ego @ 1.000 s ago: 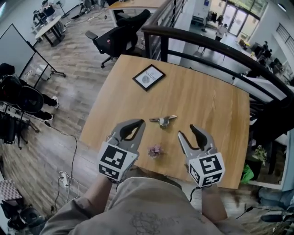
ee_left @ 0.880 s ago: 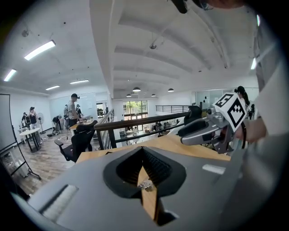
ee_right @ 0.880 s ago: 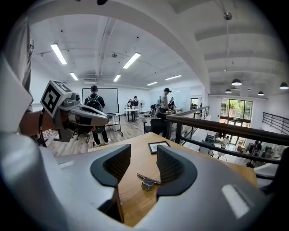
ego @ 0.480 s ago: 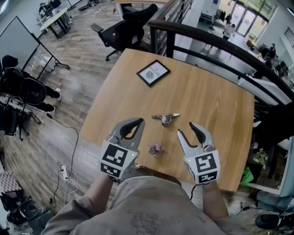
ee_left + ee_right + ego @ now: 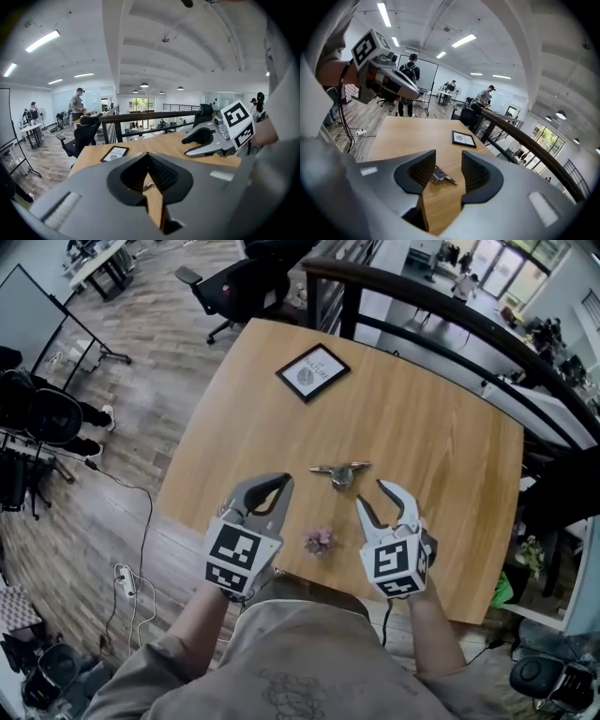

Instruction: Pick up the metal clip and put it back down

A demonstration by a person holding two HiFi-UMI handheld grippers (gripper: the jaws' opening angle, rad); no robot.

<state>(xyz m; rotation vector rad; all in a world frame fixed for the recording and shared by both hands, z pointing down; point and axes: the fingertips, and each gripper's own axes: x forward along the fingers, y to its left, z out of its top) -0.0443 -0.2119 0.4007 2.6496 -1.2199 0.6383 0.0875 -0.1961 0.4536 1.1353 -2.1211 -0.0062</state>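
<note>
The right gripper (image 5: 372,495) hovers just short of the metal clip (image 5: 339,472), jaws apart and empty. The left gripper (image 5: 281,481) hovers alongside, jaws closed on nothing.

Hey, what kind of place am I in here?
Most likely an open-plan office on a raised level: a black office chair behind the wooden table, a whiteboard on a stand, and a dark railing overlooking a lower floor.

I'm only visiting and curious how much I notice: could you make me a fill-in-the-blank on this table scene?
The metal clip lies on the wooden ____.
The jaws of the right gripper are ____.
The jaws of the left gripper are ____.
Missing words: table; open; shut.
</note>
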